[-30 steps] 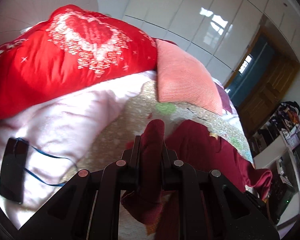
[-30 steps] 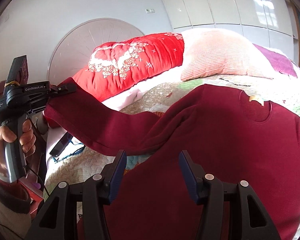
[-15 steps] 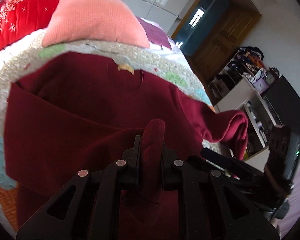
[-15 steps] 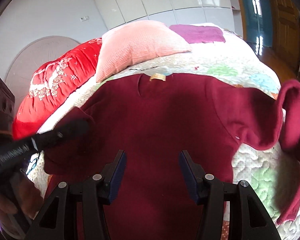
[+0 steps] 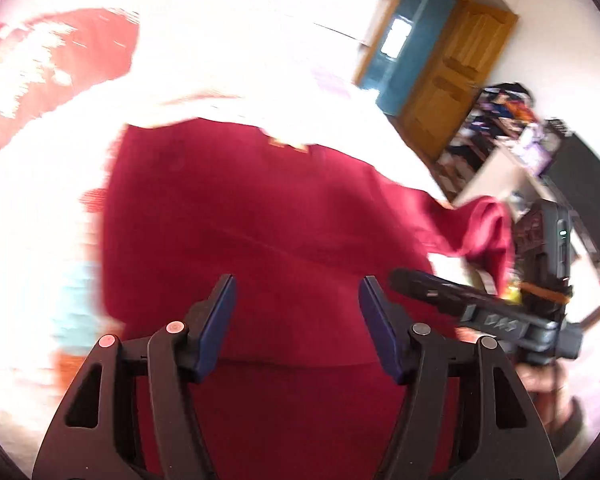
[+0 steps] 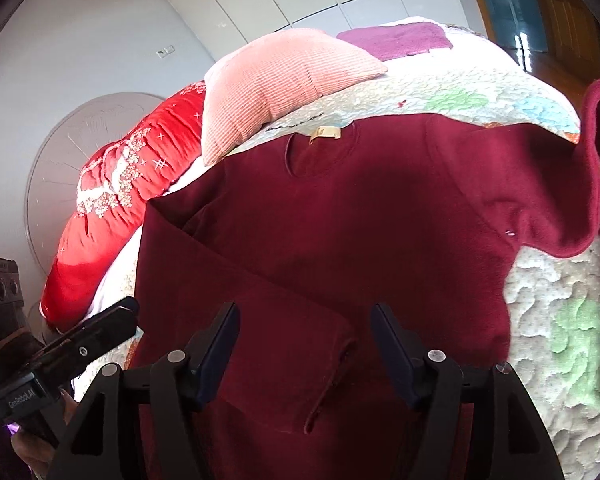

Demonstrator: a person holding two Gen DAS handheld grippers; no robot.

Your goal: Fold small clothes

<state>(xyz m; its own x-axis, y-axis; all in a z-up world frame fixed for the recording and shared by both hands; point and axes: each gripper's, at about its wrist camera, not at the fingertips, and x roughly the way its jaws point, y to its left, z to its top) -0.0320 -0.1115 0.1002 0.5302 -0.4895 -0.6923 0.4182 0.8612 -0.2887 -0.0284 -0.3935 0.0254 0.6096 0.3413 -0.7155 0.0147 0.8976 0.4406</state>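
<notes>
Fingers of both grippers, left (image 5: 296, 312) and right (image 6: 305, 340), hang released over the maroon sweater (image 6: 360, 240) spread on the quilted bed (image 6: 548, 300); one sleeve (image 6: 260, 320) lies folded across, while the far sleeve (image 6: 596, 168) looks unfolded and probably wants gripping next, pink pillow (image 6: 284, 76) beyond

White lettering "GenRobot.AI" stands on the side of the black handheld left tool (image 6: 84, 344), low beside the dark red knit sweater (image 6: 340, 232). The tan neck label (image 6: 325, 133) inside that sweater's collar is too small to read.
</notes>
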